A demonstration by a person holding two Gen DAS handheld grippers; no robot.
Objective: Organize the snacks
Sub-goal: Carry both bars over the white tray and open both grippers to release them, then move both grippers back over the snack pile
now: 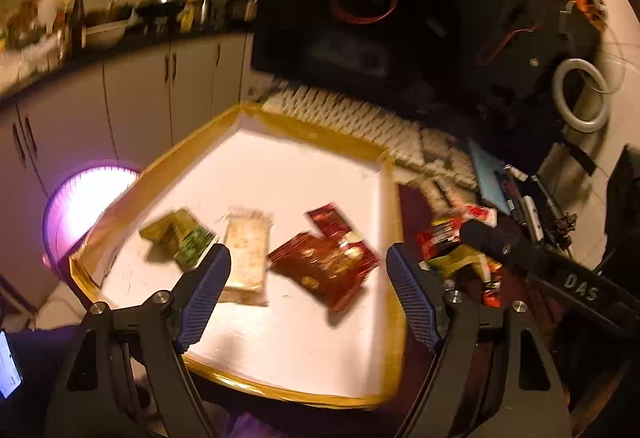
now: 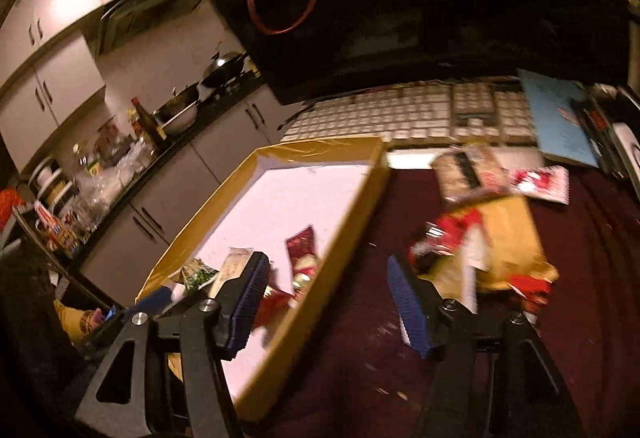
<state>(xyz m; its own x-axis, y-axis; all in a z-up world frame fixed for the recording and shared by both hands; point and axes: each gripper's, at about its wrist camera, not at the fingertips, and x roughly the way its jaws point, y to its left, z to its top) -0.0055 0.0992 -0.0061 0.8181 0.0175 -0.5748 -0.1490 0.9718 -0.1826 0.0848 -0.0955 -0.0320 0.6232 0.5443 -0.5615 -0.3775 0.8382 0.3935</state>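
Fingers of left gripper [image 1: 308, 294] are standing spread and empty above the tray [image 1: 394, 222], where green packet [image 1: 180, 238], pale packet [image 1: 246, 258] and red packets [image 1: 328, 262] are lying sorted. Right gripper [image 2: 328, 302], also released, is straddling the tray wall, likely heading for the unsorted snack pile [image 2: 480, 238] on the dark table [image 2: 592, 230].

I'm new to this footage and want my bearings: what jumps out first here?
A shallow white tray with a yellow rim fills the middle, holding green, beige and dark red snack packets. To its right, a loose pile of red and yellow packets lies on the dark red tabletop, before a white keyboard.
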